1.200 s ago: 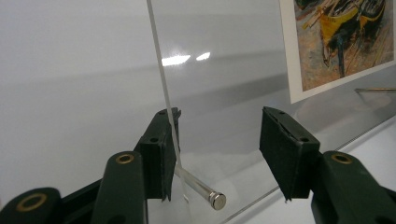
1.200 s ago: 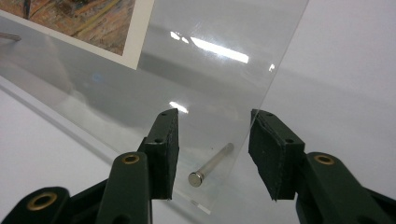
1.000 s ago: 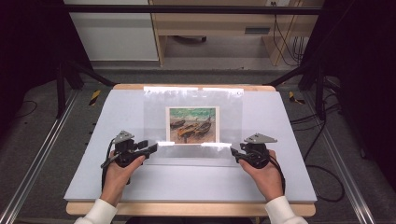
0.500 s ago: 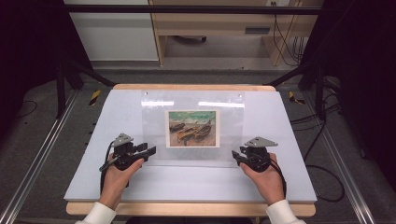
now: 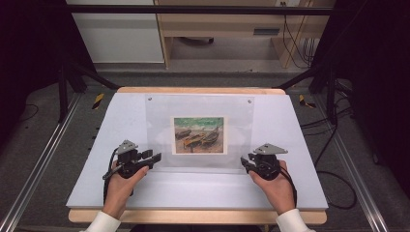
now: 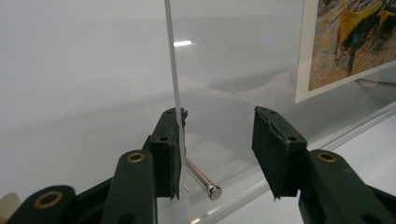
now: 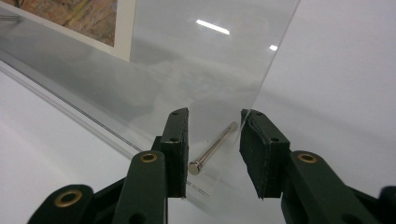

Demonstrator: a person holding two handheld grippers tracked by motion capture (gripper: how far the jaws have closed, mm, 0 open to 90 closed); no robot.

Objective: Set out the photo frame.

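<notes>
1. Lying flat at the table's [image 5: 300, 125] centre, a clear acrylic frame [image 5: 159, 116] with a boat painting [image 5: 199, 135] is seen.
2. At its 7 o'clock corner, the left gripper [image 5: 155, 158] is held with jaws apart around a metal pin [image 6: 201, 179].
3. At 5 o'clock, the right gripper [image 5: 244, 164] is likewise spread around another pin [image 7: 212, 148].

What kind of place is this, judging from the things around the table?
Probably a lab or a recording workshop, not a home. The white table stands inside a dark metal frame, loose cables lie on the grey floor, and a person works with a hand-held gripper in each hand.
</notes>
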